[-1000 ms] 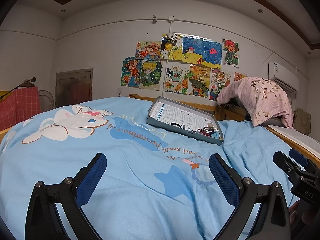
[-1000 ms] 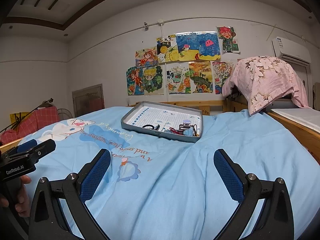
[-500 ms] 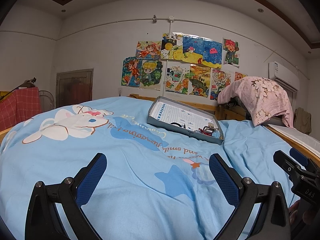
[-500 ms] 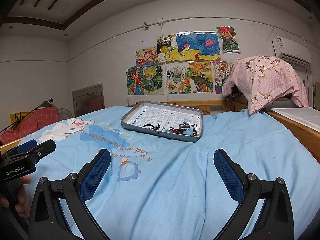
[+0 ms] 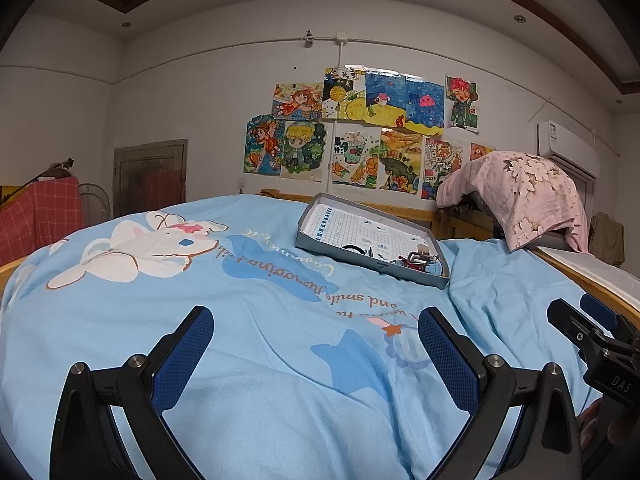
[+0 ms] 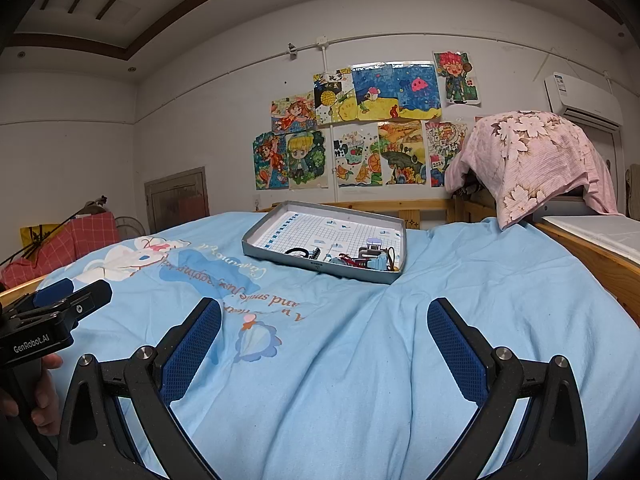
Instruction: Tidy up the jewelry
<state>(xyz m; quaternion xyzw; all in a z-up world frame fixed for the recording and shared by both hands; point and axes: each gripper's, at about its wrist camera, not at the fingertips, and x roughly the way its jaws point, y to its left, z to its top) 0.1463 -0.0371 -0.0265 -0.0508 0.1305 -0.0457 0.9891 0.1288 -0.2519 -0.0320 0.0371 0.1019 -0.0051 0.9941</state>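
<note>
A shallow grey tray [image 5: 362, 256] [image 6: 320, 268] with a white grid lining lies on the blue bed cover, well ahead of both grippers. Small jewelry pieces [image 5: 418, 261] [image 6: 360, 258] are heaped in its near right corner, and a black ring-like piece [image 6: 296, 251] lies to their left. My left gripper [image 5: 314, 322] is open and holds nothing, low over the cover. In the right wrist view my right gripper [image 6: 324, 320] is likewise open, with nothing between its blue pads. Each gripper shows at the edge of the other's view.
The blue bed cover [image 5: 200, 300] with a rabbit print fills the foreground. A pink floral cloth [image 6: 532, 160] drapes over something at the right, beside a wooden bed rail [image 6: 592, 256]. Drawings hang on the far wall. A hand [image 6: 44, 396] grips the left gripper's handle.
</note>
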